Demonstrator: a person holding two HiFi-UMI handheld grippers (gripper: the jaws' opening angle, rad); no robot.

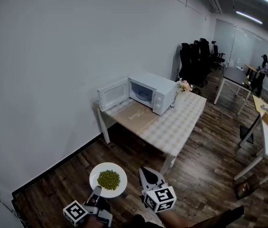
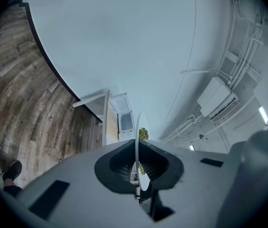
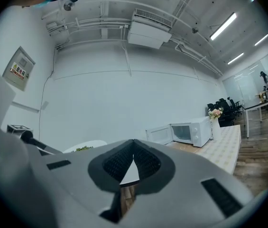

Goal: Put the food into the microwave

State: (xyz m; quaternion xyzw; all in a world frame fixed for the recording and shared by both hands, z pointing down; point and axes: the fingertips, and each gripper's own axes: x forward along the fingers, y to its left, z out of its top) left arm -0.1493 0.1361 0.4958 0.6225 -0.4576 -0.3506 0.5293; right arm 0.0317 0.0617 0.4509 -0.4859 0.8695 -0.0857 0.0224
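Head view, 7 o'clock: left claw (image 1: 97, 190), marker cube at its rear, clamped on the near rim of a round white ceramic plate (image 1: 96, 174). Seen in the left claw view as a thin edge-on rim (image 2: 136, 141) pinched between nearly closed jaws. Heap of green peas (image 1: 108, 179) at the plate's middle; plate level above the dark wood-plank floor (image 1: 53, 189), well apart from the oven.

At 3 o'clock of the plate, just beside it: right claw (image 1: 146, 171), empty, jaws brought together tip to tip, as confirmed in the right claw view (image 3: 134, 142).

At 1 o'clock of the plate: white box-shaped microwave (image 1: 156, 92), door (image 1: 113, 94) swung open toward 9 o'clock, cavity empty. Set on the far left end of a white-legged bench (image 1: 176, 127) covered with a pale checked cloth.

Just beside the microwave at 3 o'clock: small vase of pink flowers (image 1: 184, 86).

Toward 1 o'clock, near the wall: row of black office chairs (image 1: 195, 61).

Far 2 o'clock: a standing person (image 1: 264, 68).
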